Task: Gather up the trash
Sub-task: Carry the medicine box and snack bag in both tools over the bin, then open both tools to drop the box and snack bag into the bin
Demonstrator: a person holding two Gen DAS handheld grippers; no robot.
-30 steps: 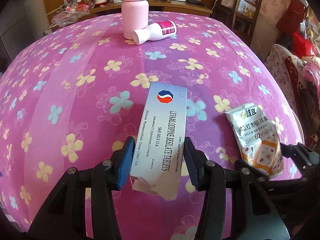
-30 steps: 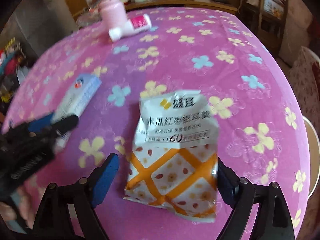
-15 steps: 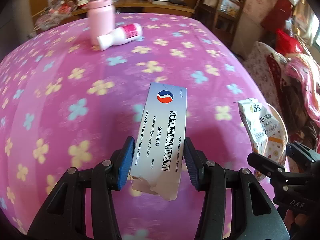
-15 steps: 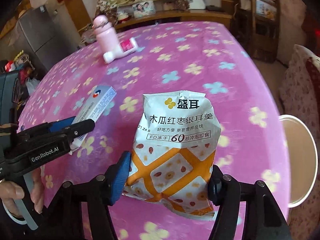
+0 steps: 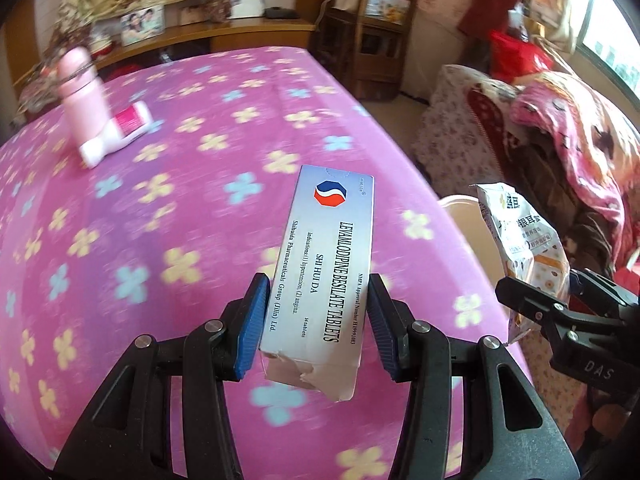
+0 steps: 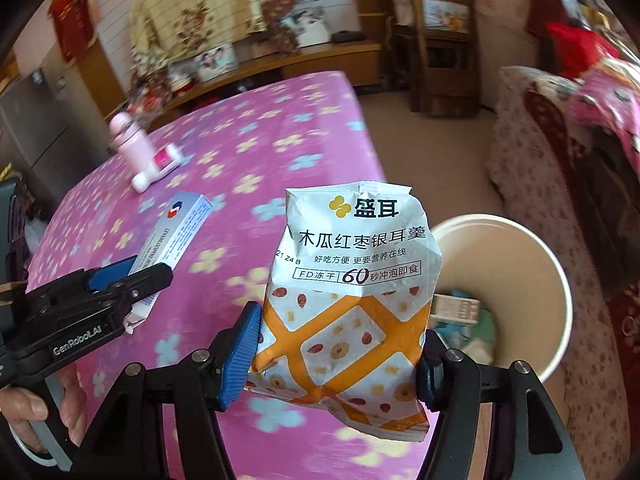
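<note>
1. Pink flowered cloth covers the table (image 5: 168,240); its right edge drops off beside a floral sofa (image 6: 560,208), with bare floor between table and shelving farther back.
2. Cream-coloured bin (image 6: 552,280) stands just off that table edge, open-topped, with scraps lying inside; nothing blocks the space above its rim.
3. Right gripper (image 6: 338,352) points steeply downward beside the bin, its blue pads clamped on the lower sides of a snack packet (image 6: 352,272) held upright in the air.
4. Left gripper (image 5: 316,320) tilts down likewise over the table's near edge, pads pressed on a silver tablet box (image 5: 328,264) with a torn bottom flap.
5. Pink flask (image 5: 80,96) stands at the far side, a white bottle (image 5: 116,136) lying against it.
</note>
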